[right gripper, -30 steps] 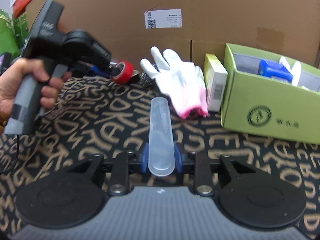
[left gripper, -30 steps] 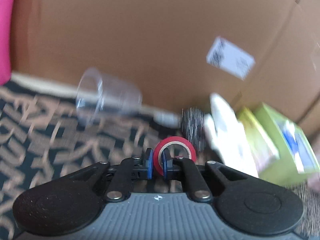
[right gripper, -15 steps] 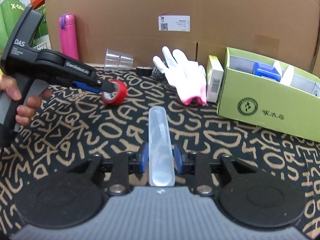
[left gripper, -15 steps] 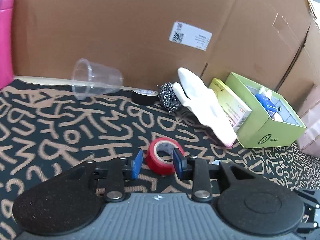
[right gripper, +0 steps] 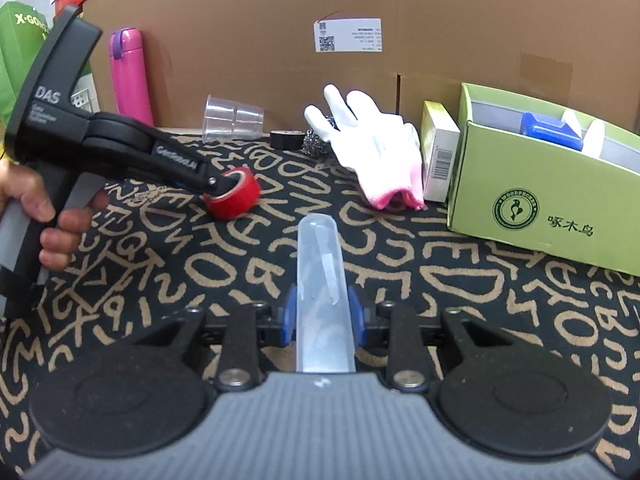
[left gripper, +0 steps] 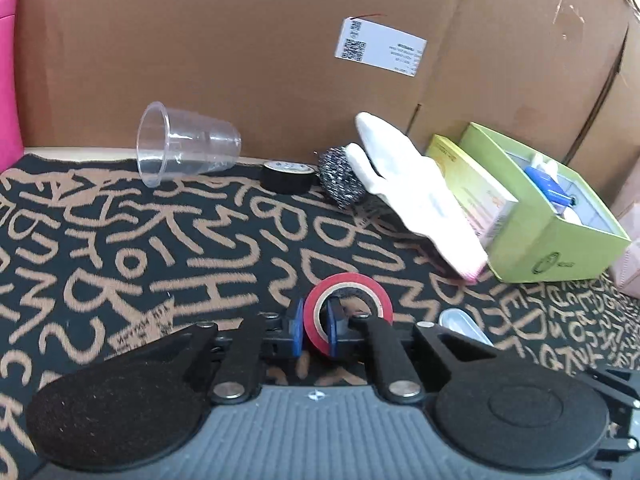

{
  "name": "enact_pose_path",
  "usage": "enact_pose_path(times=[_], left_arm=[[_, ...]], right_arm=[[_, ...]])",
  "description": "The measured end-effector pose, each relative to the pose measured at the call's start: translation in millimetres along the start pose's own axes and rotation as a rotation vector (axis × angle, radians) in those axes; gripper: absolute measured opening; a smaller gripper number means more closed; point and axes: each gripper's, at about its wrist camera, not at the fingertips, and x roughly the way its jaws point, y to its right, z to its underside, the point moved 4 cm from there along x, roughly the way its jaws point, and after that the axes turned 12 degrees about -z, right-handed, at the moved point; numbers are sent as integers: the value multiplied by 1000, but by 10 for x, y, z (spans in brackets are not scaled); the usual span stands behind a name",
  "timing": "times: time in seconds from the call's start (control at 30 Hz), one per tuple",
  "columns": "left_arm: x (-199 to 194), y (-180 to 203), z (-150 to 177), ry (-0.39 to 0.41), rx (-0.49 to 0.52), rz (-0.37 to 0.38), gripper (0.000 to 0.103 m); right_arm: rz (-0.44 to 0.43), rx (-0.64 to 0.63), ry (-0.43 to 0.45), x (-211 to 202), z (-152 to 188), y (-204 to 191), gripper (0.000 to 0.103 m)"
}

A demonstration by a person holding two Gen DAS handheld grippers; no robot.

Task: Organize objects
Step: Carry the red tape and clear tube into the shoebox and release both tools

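Red tape roll (left gripper: 347, 308) pinched by its wall in left jaws near green box (right gripper: 540, 196) might twist loose; right jaws clamped a clear tube (right gripper: 323, 280)

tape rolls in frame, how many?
2. The red tape roll sits on the patterned cloth, its wall clamped by the left gripper. The black tape roll lies by the cardboard wall, beside the steel scourer. Others could hide inside the green box.
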Motion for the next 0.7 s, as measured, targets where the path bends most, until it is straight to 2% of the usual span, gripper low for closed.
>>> enact_pose_path(times=[0.13, 0.23, 0.33, 0.43, 0.57, 0.7], left_arm=[[-249, 172, -49, 23, 12, 47, 10], [-481, 453, -197, 72, 46, 103, 10], [-665, 831, -393, 117, 83, 190, 10], [-747, 1263, -581, 166, 130, 251, 10], [-643, 1775, -794, 183, 171, 282, 10], [-362, 2120, -977, 206, 206, 224, 10]], right_arm=[[-28, 29, 44, -205, -21, 57, 27], [-19, 40, 105, -474, -115, 162, 27], [22, 40, 180, -777, -259, 300, 27], [102, 38, 249, -1050, -429, 557, 27], [209, 61, 318, -1258, -650, 993, 27], [289, 87, 351, -1255, -836, 1484, 27]])
